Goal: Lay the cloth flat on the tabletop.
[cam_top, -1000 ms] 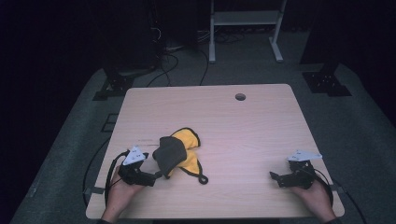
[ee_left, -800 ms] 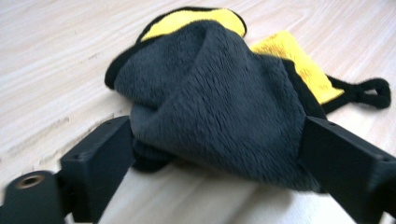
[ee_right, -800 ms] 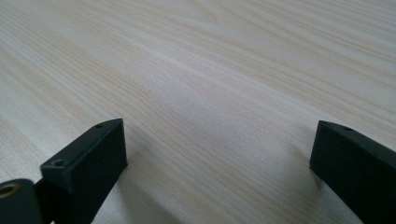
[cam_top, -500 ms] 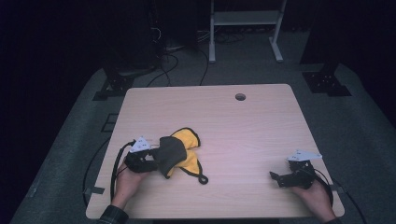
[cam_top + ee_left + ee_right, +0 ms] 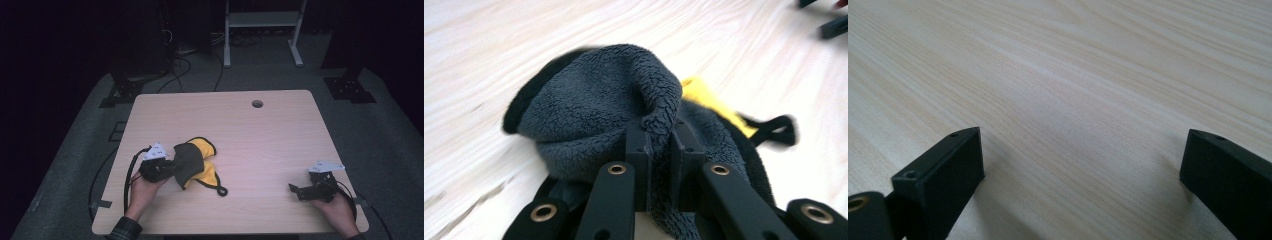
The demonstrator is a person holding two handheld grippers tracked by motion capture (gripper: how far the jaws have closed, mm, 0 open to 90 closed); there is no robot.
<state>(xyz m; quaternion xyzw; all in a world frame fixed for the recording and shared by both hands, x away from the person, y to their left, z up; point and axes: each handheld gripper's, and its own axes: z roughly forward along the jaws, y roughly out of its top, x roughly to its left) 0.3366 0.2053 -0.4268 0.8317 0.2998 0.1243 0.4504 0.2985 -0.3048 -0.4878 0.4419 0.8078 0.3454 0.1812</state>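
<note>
— Since a second ago my left gripper (image 5: 170,167) has slid in toward the cloth (image 5: 192,162), and its jaws have just been closing with the grey fleece between them.

— So it has a hold now?

— Yes. In my left gripper view the pads are pressed together on a fold of the cloth (image 5: 624,110), pinching the grey side; a bit of yellow and a black loop (image 5: 776,130) show beyond it.

— And your other hand?

— My right gripper (image 5: 300,190) has kept its place near the table's (image 5: 270,145) front right corner. Its jaws are spread wide, with bare wood between them and nothing held.

— Where does the cloth lie?

— On the left half of the table, toward my side, well apart from the right gripper. The grey part is bunched at my left jaws, the yellow part spreads out just behind and to the right, and the loop (image 5: 220,190) rests on the wood beside it.

— Anything farther off?

— A round hole (image 5: 257,103) near the table's far edge.
</note>
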